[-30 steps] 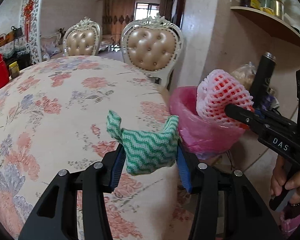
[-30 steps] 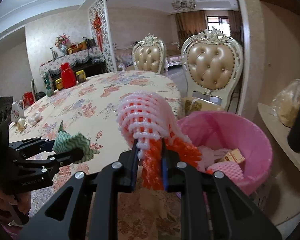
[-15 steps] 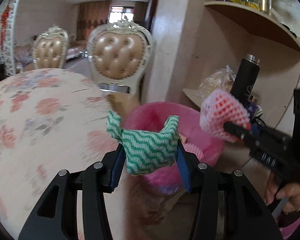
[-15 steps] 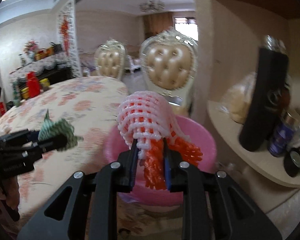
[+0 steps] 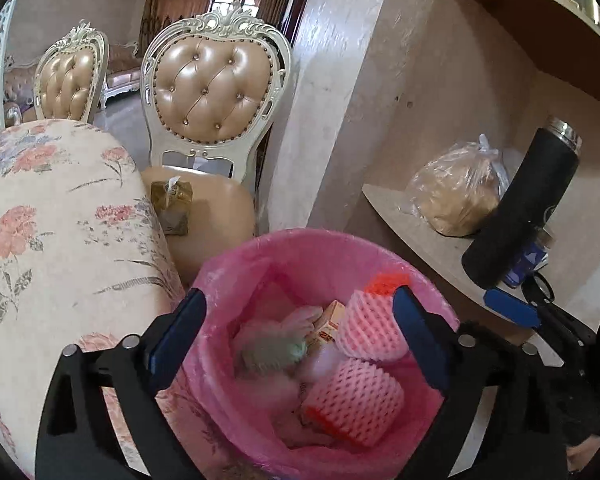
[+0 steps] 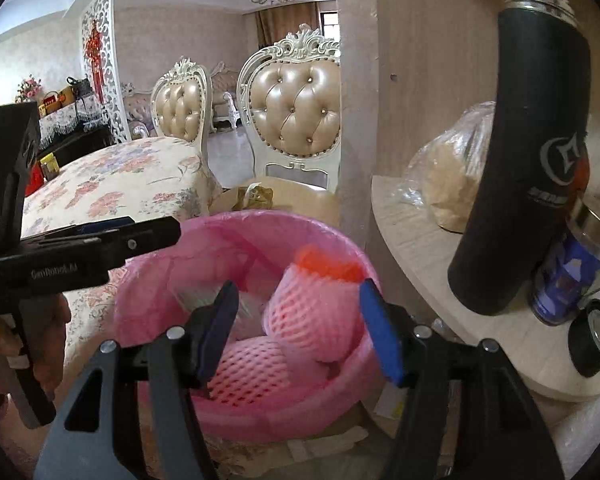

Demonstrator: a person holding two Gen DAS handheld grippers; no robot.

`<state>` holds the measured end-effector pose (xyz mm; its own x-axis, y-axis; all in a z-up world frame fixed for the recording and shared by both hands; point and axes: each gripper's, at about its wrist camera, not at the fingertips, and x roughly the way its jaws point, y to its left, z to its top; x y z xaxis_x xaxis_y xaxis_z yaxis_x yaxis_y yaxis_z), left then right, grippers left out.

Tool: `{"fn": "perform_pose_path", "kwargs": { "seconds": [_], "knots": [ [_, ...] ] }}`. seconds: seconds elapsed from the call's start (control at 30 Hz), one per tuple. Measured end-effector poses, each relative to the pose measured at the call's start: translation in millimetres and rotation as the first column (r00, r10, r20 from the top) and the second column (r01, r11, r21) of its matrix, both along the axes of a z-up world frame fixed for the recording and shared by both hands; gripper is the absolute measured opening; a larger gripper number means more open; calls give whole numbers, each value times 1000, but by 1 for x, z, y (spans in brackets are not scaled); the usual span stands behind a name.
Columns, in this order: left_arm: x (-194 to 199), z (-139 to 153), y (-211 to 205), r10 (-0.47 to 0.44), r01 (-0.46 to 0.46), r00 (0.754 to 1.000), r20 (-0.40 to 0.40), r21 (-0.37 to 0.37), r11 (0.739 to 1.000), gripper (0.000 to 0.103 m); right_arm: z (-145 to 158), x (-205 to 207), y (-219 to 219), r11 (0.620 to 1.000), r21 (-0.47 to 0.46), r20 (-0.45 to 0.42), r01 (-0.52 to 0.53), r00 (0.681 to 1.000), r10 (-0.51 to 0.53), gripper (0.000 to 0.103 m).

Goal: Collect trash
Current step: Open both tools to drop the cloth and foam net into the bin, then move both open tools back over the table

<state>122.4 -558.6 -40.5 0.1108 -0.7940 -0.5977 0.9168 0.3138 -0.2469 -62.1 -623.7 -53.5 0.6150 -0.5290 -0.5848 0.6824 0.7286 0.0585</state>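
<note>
Pink liner in bin (image 5: 235, 280), pink-and-orange mesh foam nets (image 5: 354, 408), green-striped cloth (image 5: 273, 354), floral cream worktop (image 5: 51, 220), black flask (image 6: 528, 152), blue-padded tongs (image 6: 300, 322).

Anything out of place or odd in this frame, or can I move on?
One thing: a crumpled brown packet lies on the seat of the near chair, not in the pink-lined bin, so it looks like missed trash. The foam fruit nets and the green cloth are inside the bin. Nothing looks spilled.
</note>
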Motion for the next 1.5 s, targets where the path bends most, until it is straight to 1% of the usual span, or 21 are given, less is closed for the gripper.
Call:
{"fn": "perform_pose_path", "kwargs": {
  "seconds": [0.1, 0.2, 0.4, 0.53, 0.63, 0.7, 0.73, 0.8, 0.9, 0.97, 1.0, 1.03, 1.07, 1.1, 1.13, 1.2, 1.23, 1.27, 1.4, 1.47, 1.5],
  "knots": [
    [4, 10, 21, 25, -25, 999, 37, -16, 1000, 93, 5, -8, 11, 1000, -11, 11, 5, 1000, -5, 62],
    [8, 21, 59, 83, -81, 991, 106, -27, 996, 93, 9, -10, 26, 1000, -12, 24, -9, 1000, 10, 67],
    [33, 31, 154, 226, -226, 966, 128, -12, 974, 93, 24, 32, 76, 988, -21, 49, -153, 987, 154, 74],
    [57, 35, 238, 360, -363, 916, 177, -16, 932, 94, 36, 82, 122, 952, -40, 76, -303, 949, 305, 79],
    [79, 38, 309, 493, -499, 841, 221, -32, 866, 94, 39, 125, 165, 909, -50, 74, -414, 906, 416, 79],
    [96, 37, 357, 575, -583, 789, 216, -31, 812, 94, 38, 158, 199, 874, -29, 70, -484, 872, 485, 79],
    [103, 36, 374, 602, -610, 772, 205, -29, 792, 94, 36, 171, 213, 859, -11, 70, -511, 857, 511, 79],
    [121, 31, 424, 678, -686, 715, 172, -20, 728, 94, 31, 195, 245, 822, 21, 64, -568, 822, 566, 79],
    [139, 23, 477, 760, -767, 634, 142, -6, 641, 94, 26, 225, 290, 774, 26, 30, -632, 775, 632, 79],
    [156, 17, 515, 811, -818, 571, 129, 10, 575, 94, 21, 245, 322, 734, 34, 6, -678, 735, 678, 79],
    [166, 14, 532, 835, -844, 534, 134, 23, 536, 94, 18, 258, 340, 712, 41, -7, -701, 712, 702, 80],
    [176, 10, 548, 861, -871, 489, 144, 30, 490, 94, 17, 265, 347, 701, 44, -11, -711, 702, 712, 80],
    [186, 7, 567, 888, -900, 434, 151, 33, 434, 94, 15, 277, 362, 687, 46, -19, -725, 687, 726, 80],
    [193, 6, 578, 902, -914, 404, 151, 34, 404, 94, 13, 287, 373, 680, 50, -24, -732, 680, 733, 80],
    [206, 4, 600, 927, -939, 344, 150, 35, 343, 94, 12, 292, 380, 676, 55, -23, -735, 676, 737, 80],
    [220, 3, 624, 953, -965, 261, 155, 28, 260, 94, 11, 315, 396, 672, 68, -16, -738, 672, 740, 80],
    [231, 2, 639, 965, -979, 206, 160, 27, 204, 94, 10, 329, 406, 670, 76, -14, -738, 671, 741, 80],
    [240, 1, 653, 973, -986, 165, 164, 31, 162, 94, 9, 339, 413, 668, 85, -10, -739, 670, 742, 79],
    [250, -5, 694, 985, -999, 44, 164, 32, 39, 94, 7, 389, 446, 649, 122, -6, -751, 653, 757, 80],
    [245, -8, 703, 990, -1000, 13, 143, 9, 12, 94, 7, 411, 464, 643, 119, -12, -757, 646, 763, 80],
    [245, -9, 705, 991, -1000, 14, 135, 4, 14, 94, 7, 427, 477, 638, 117, -14, -761, 641, 767, 80]
  ]
}}
